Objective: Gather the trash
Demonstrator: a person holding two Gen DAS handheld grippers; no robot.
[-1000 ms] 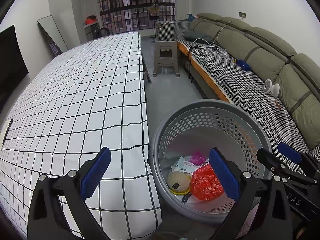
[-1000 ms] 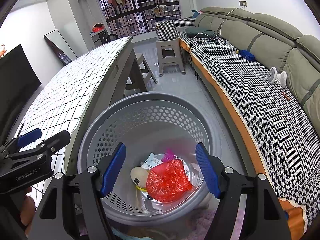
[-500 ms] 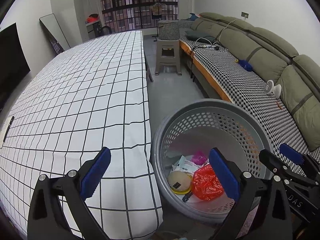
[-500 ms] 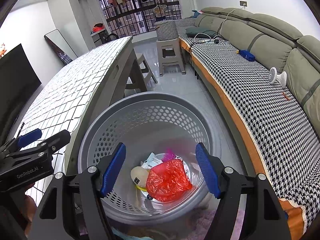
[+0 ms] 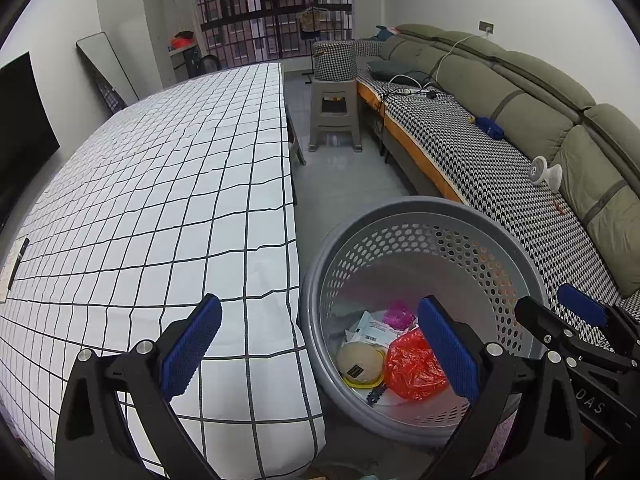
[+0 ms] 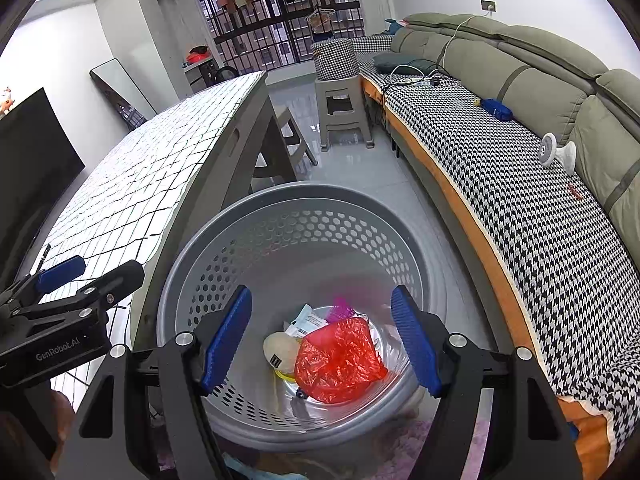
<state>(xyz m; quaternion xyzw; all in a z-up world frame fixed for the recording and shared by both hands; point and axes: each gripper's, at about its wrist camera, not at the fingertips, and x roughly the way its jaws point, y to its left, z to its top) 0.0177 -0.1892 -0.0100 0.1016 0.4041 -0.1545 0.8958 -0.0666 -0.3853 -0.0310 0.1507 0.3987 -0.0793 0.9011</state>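
Living room, tiled floor (image 5: 352, 176), green sofa (image 5: 520, 92) with houndstooth cover along one wall, barred window with hanging clothes at the far end. Grey perforated basket (image 6: 280, 204) sits on the floor between the sofa and the long bench (image 5: 160, 184); the bench carries a white cloth with black grid and, as far as both views show, holds no trash. Only a flat dark strip lies at its far edge from the basket, too small to identify.

Trash is inside the basket, at the bottom: red plastic bag (image 6: 338, 360), pale round item with a small label (image 6: 280, 346) touching it on the bench side, a white printed packet (image 6: 308, 320) behind those, a pink scrap (image 6: 340, 306) beside the packet toward the far wall.

Left gripper (image 5: 320, 344) hovers over the bench corner next to the basket, jaws wide, nothing between them. Right gripper (image 6: 322, 336) hangs directly above the basket mouth, jaws wide, empty.

Judgement: task looks near done or done, since all visible trash is in the basket and none is visible on bench or floor. Left over, maybe: small white fan-like gadget (image 5: 544, 172) and blue object (image 5: 490, 126) on the sofa, but those look like belongings, not trash. A grey stool (image 5: 335, 108) with a houndstooth cushion stands beyond the basket, toward the window.
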